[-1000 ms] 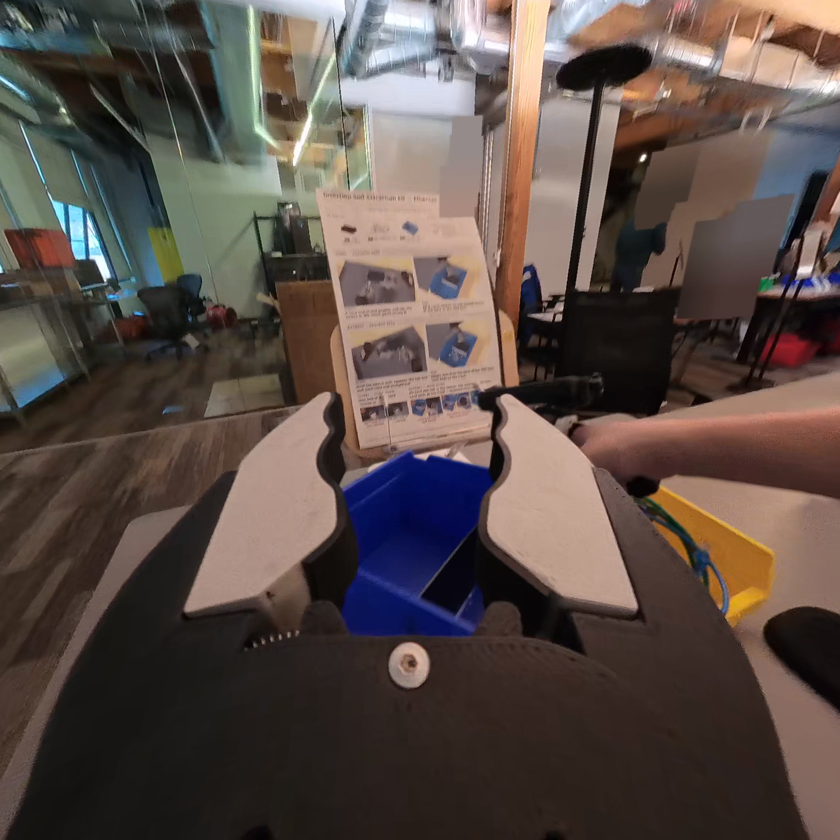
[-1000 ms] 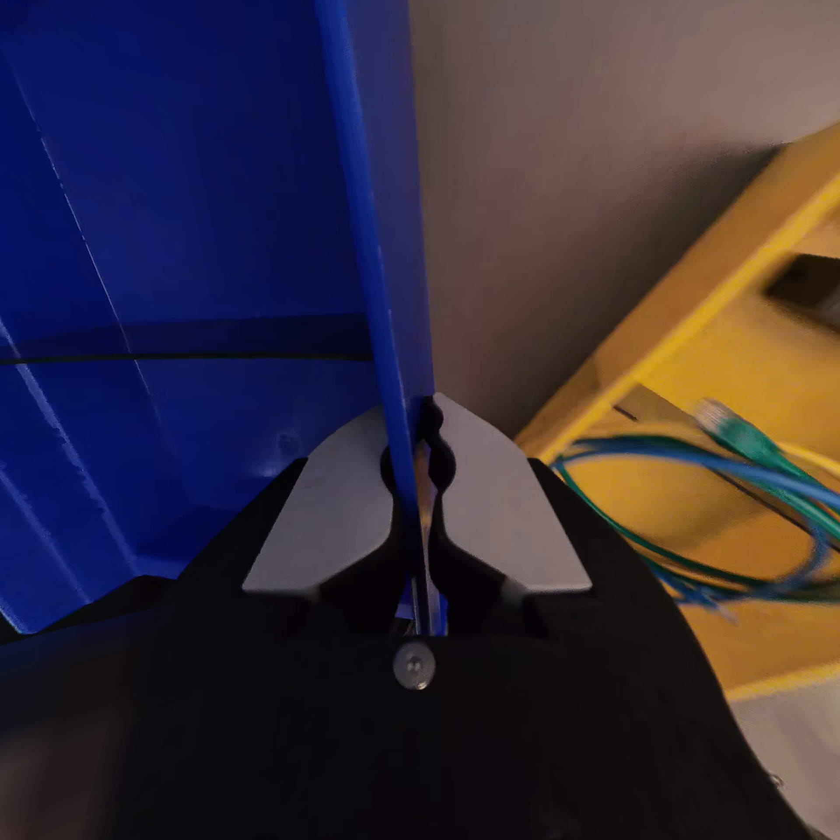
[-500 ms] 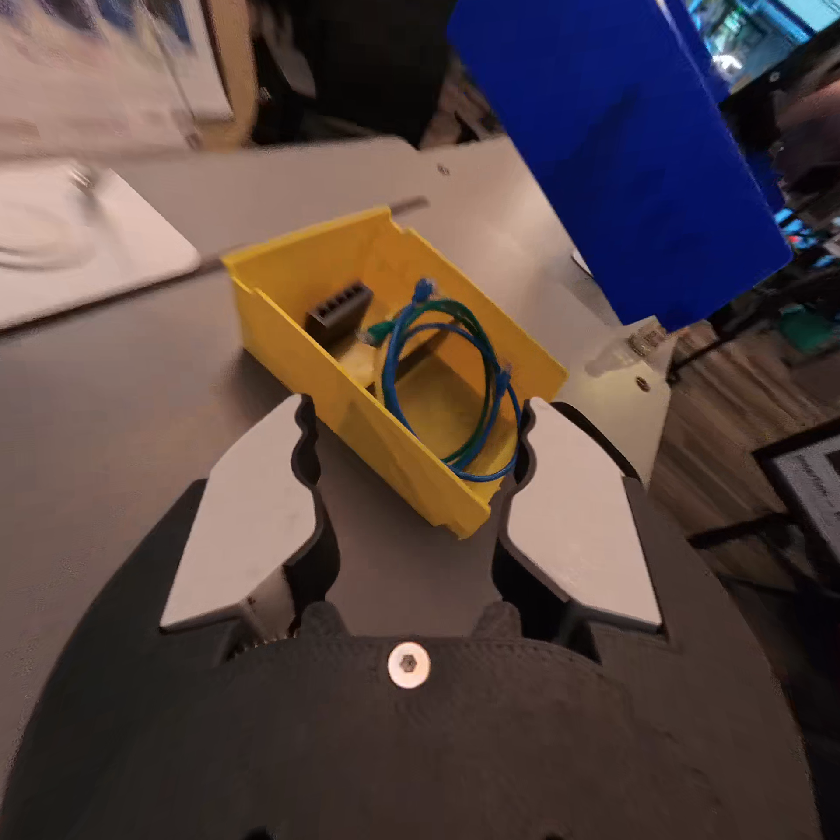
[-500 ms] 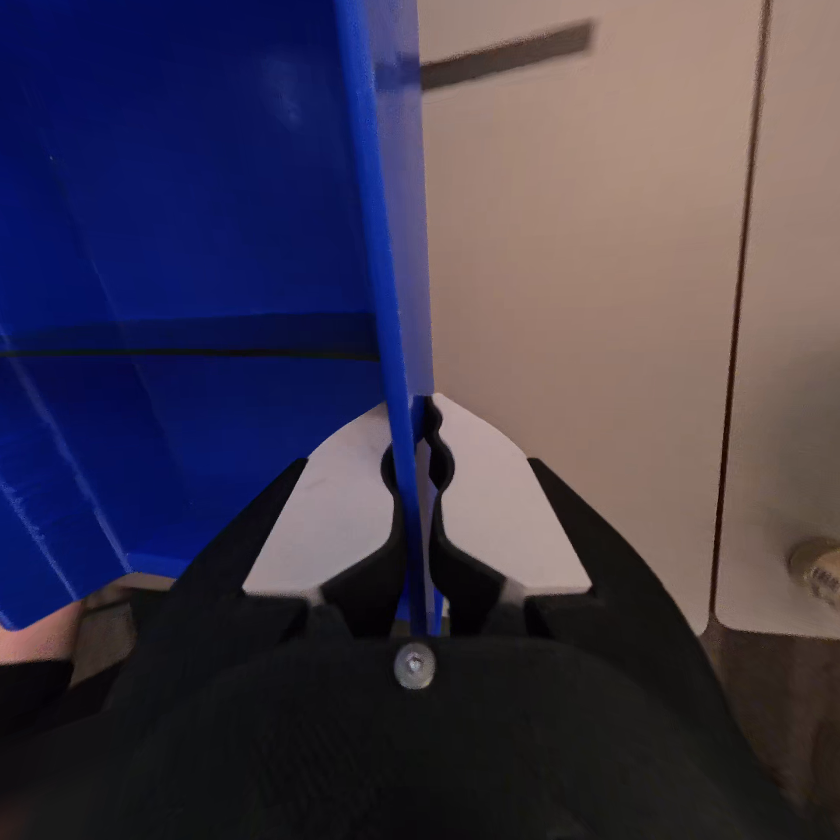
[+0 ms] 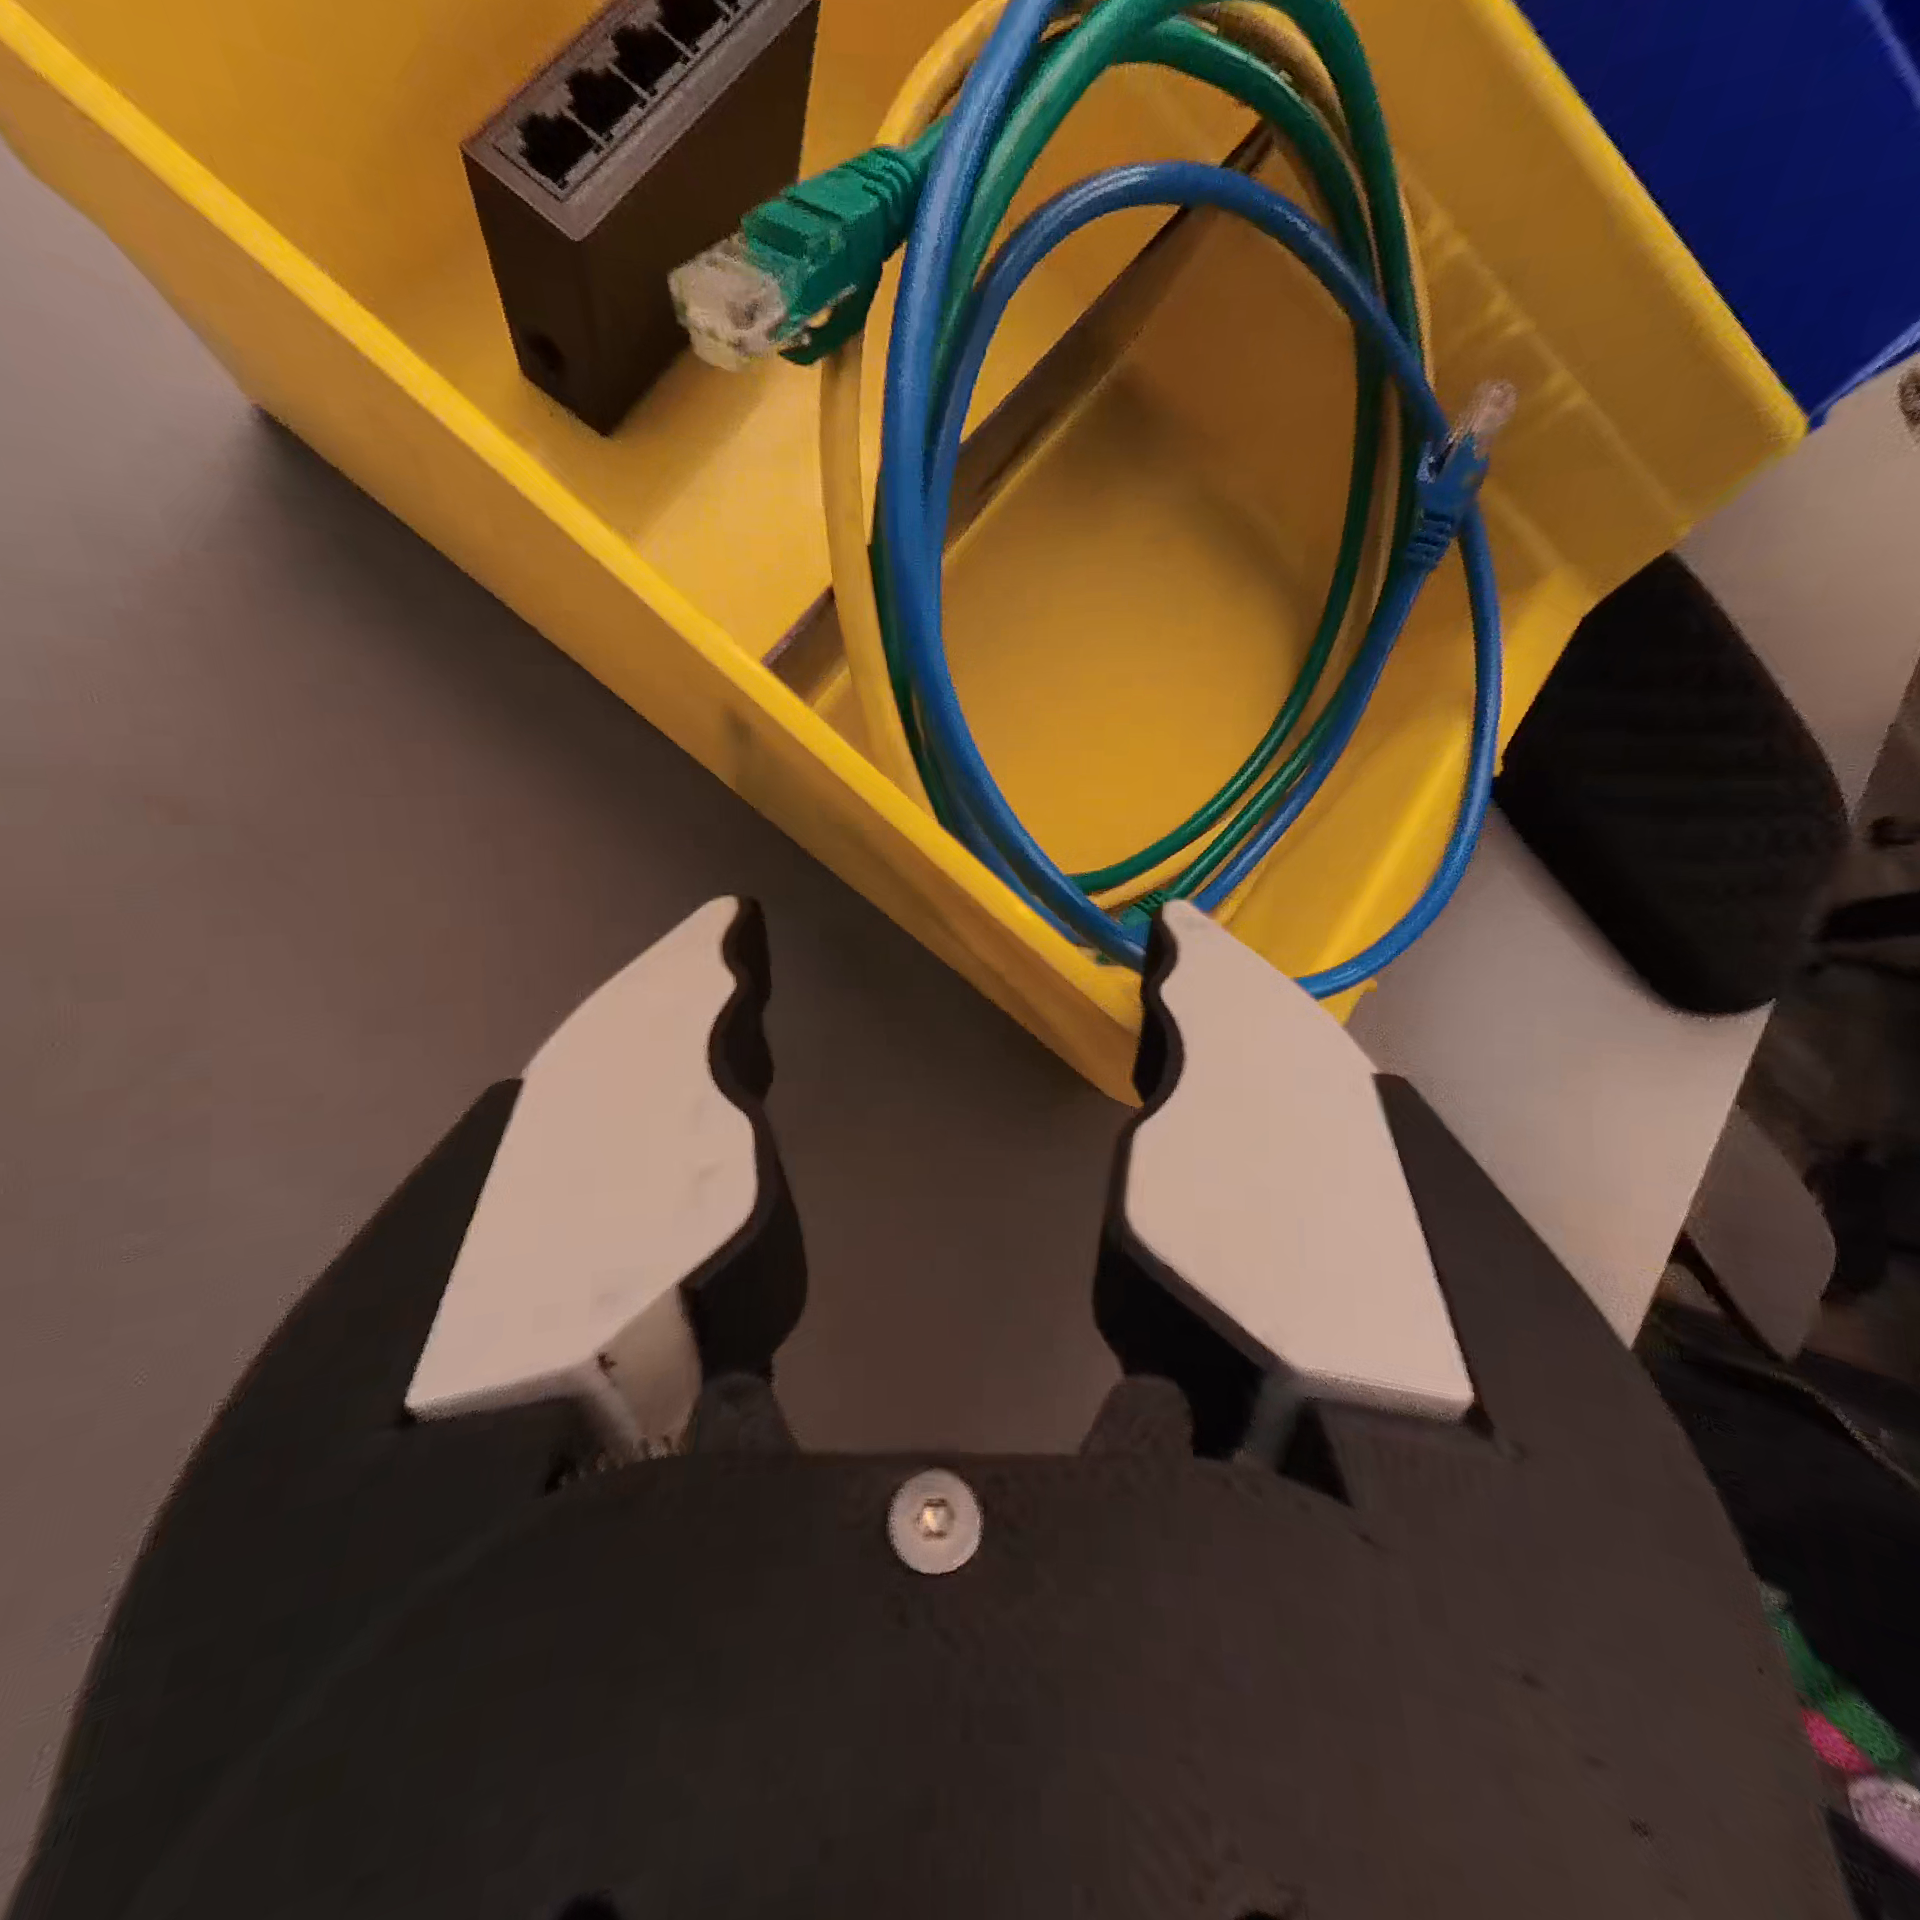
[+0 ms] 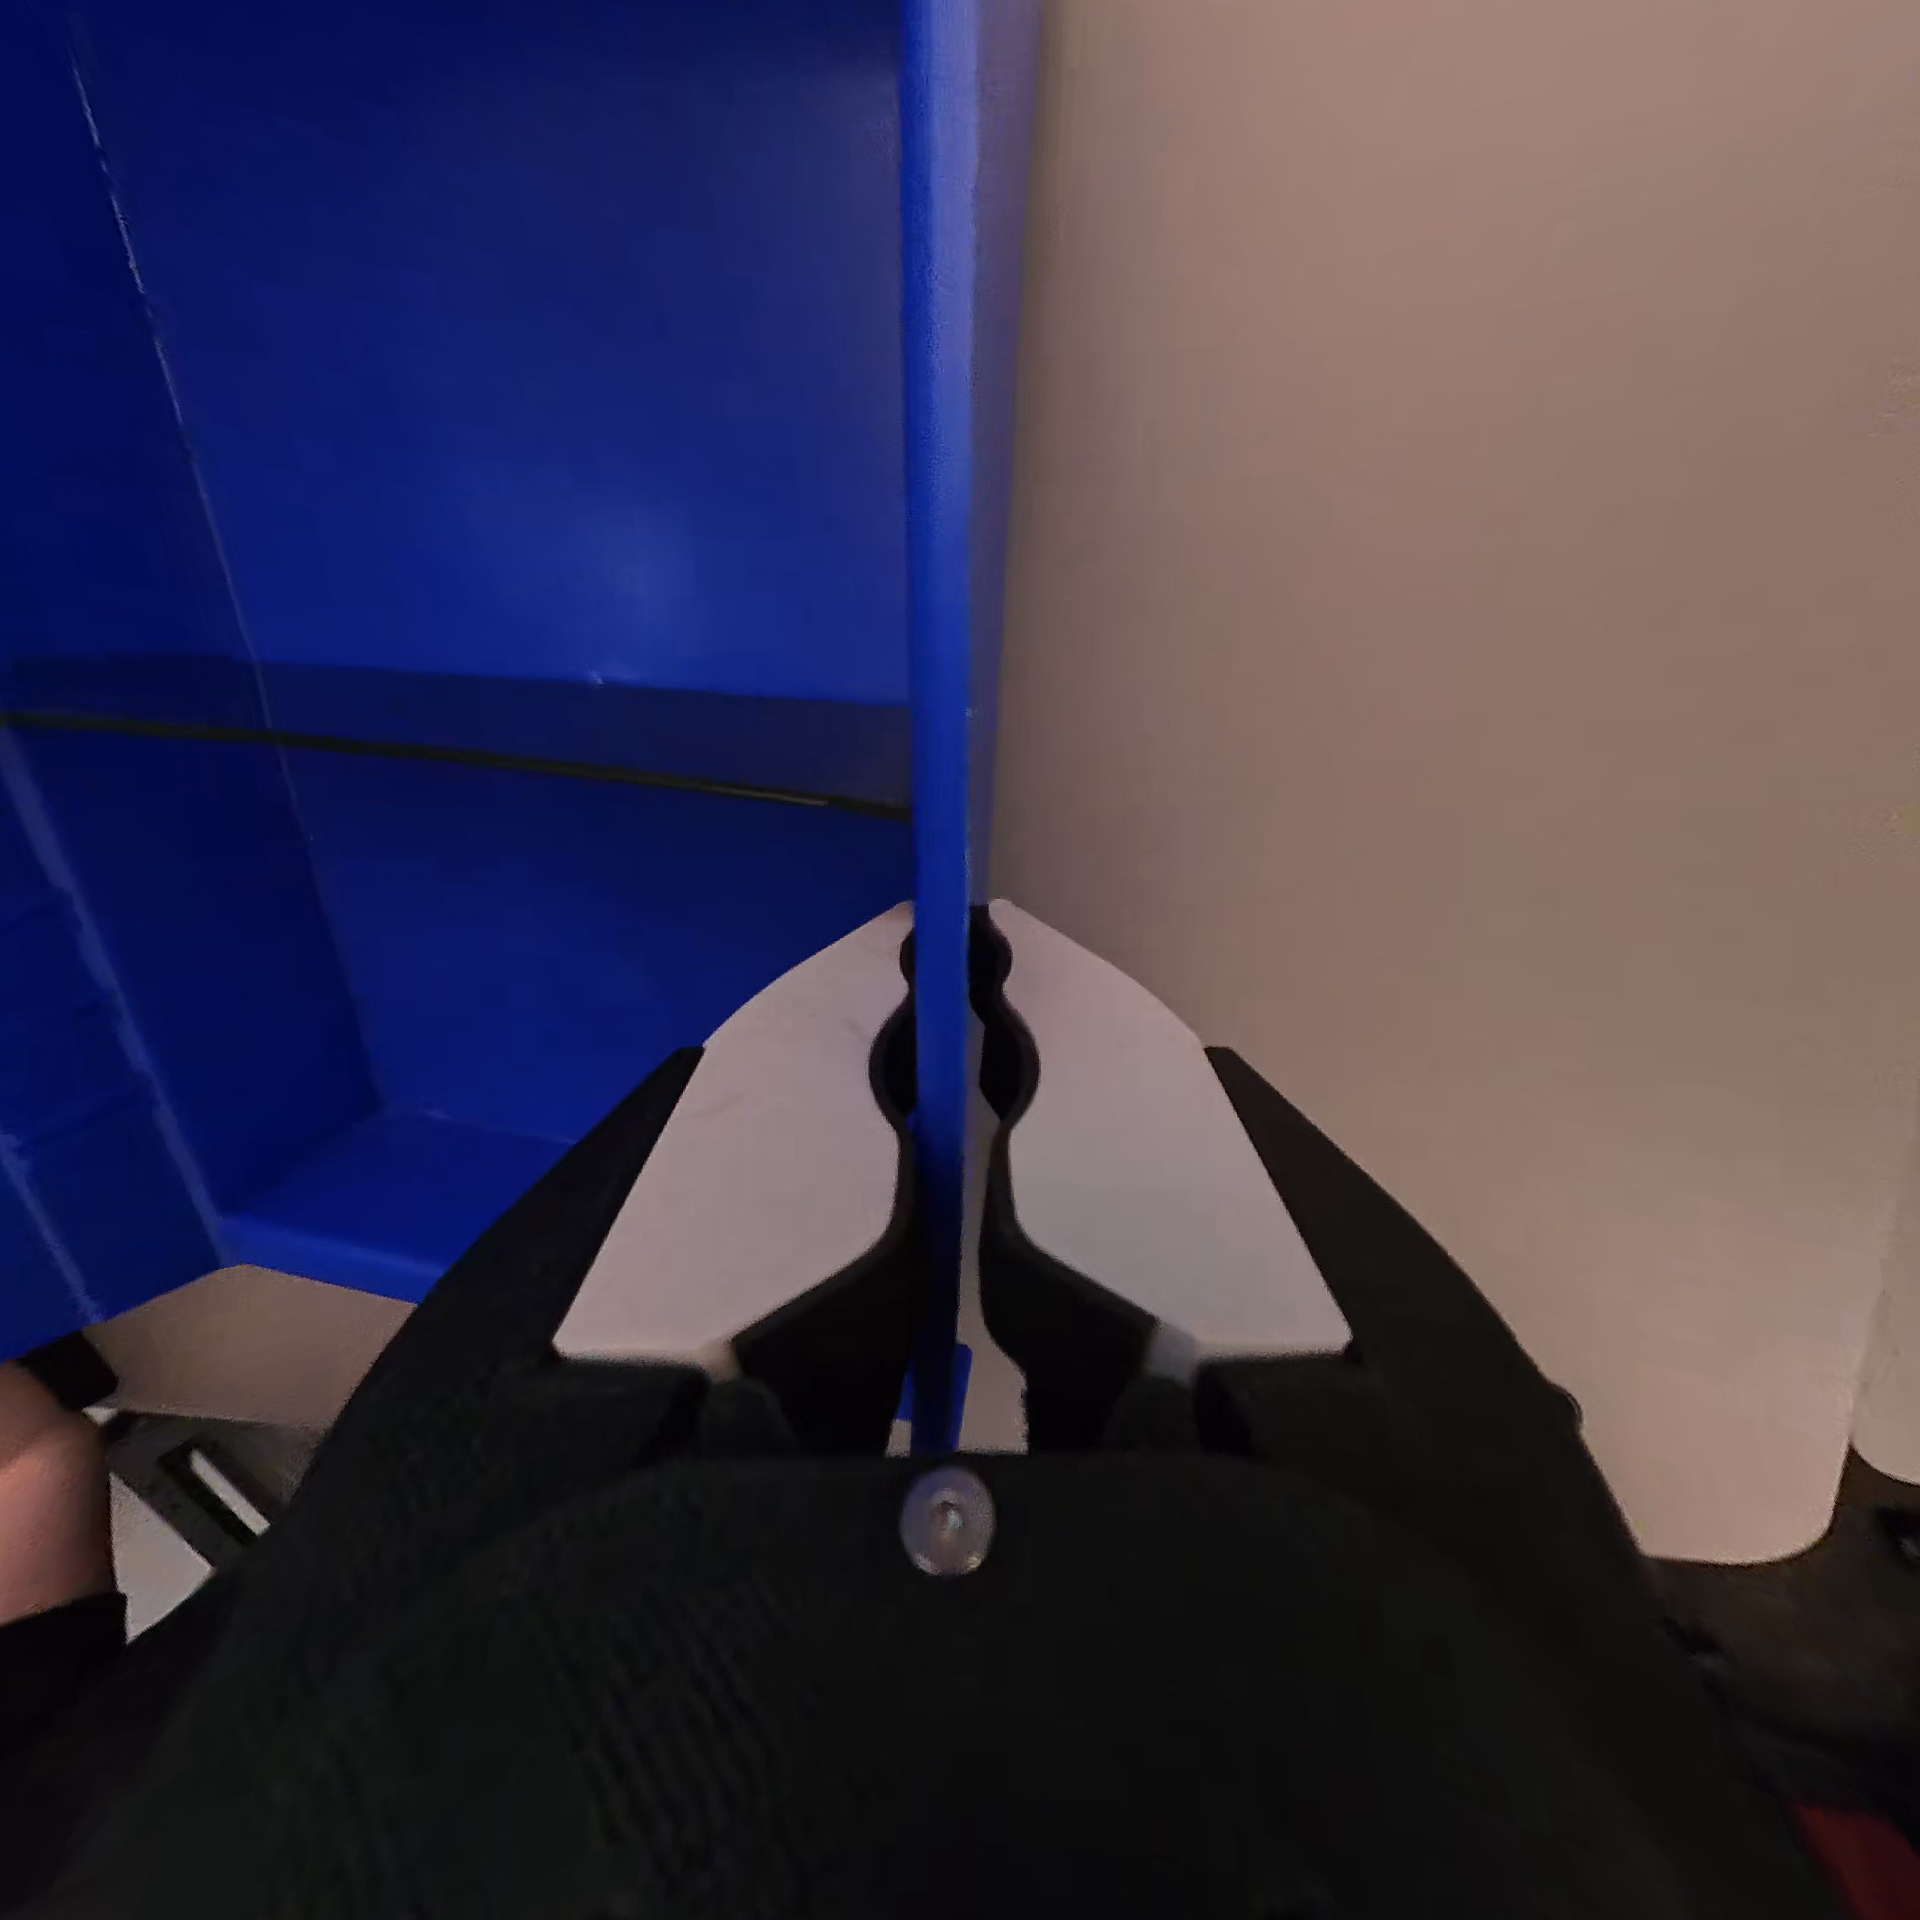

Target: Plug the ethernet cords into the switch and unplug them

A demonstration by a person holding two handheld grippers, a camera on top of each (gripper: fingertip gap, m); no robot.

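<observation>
Setup is the step in hand: right gripper point(image 6: 943, 914) is clamped on the blue bin point(image 6: 520, 416) wall, left gripper point(image 5: 945, 914) gapes empty near the yellow bin point(image 5: 582, 520). Inside lie switch point(image 5: 634, 208), far left, and coiled cords point(image 5: 1143, 468), unplugged. Next: likely grasp the green plug point(image 5: 790, 275).

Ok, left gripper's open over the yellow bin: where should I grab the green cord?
Probably by the green boot just behind its clear plug, not the coiled length. That end lies free beside the switch, apart from the blue cord loops. Bring the left gripper in from above, fingers either side of the boot, leaving the plug tip exposed.
</observation>
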